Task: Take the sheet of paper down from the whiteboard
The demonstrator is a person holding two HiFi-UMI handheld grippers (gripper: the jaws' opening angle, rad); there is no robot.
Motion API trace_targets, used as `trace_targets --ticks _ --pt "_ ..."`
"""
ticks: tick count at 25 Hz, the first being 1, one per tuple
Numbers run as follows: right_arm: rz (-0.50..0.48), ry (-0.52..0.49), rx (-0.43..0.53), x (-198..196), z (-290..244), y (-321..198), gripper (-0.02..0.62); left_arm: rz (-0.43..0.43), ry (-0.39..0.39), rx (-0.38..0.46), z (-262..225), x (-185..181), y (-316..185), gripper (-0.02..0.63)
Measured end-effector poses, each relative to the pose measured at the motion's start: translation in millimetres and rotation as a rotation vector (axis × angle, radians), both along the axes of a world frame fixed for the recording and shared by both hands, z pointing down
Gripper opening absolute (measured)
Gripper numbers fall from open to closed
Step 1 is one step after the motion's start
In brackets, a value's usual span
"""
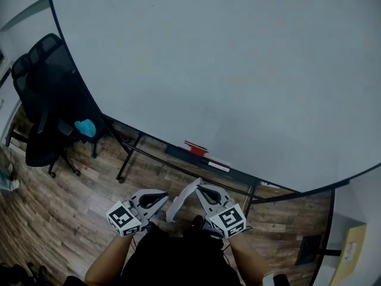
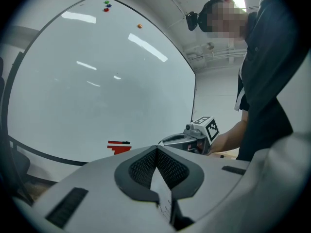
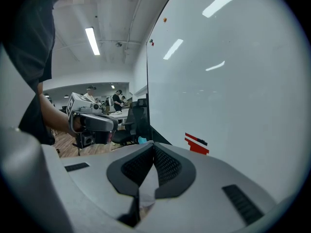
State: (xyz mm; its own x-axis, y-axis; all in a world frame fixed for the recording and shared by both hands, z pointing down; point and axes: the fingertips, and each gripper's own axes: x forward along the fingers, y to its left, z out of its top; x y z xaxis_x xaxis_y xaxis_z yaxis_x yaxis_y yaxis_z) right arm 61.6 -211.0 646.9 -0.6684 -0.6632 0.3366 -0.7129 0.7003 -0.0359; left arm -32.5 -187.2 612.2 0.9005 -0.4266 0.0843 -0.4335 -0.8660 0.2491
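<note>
In the head view the white sheet of paper [image 1: 180, 201] hangs curled between my two grippers, low in front of the person and off the whiteboard [image 1: 238, 70]. My left gripper [image 1: 162, 199] is shut on one edge, and my right gripper [image 1: 200, 189] is shut on the other. In the left gripper view the paper's edge [image 2: 163, 192] shows pinched between the closed black pads [image 2: 141, 171] of the left gripper [image 2: 156, 149]. In the right gripper view, the right gripper [image 3: 153, 145] likewise pinches the paper [image 3: 148, 182]. Each gripper view shows the other gripper: the right [image 2: 192, 139], the left [image 3: 92, 121].
A red item [image 1: 196, 148] lies on the whiteboard's tray. Small magnets [image 2: 107, 6] sit at the board's top. A black office chair [image 1: 44, 100] with a teal object [image 1: 86, 127] stands to the left on the wooden floor [image 1: 71, 207]. The board's stand legs [image 1: 128, 157] are below.
</note>
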Motion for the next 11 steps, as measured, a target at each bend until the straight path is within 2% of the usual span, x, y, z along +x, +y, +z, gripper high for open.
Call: trace_targets --ticks 11 --pt "0.033 0.009 -0.014 17.3 11.3 -1.1 0.018 0.016 -0.007 -0.035 14.7 11.0 5.4 0.012"
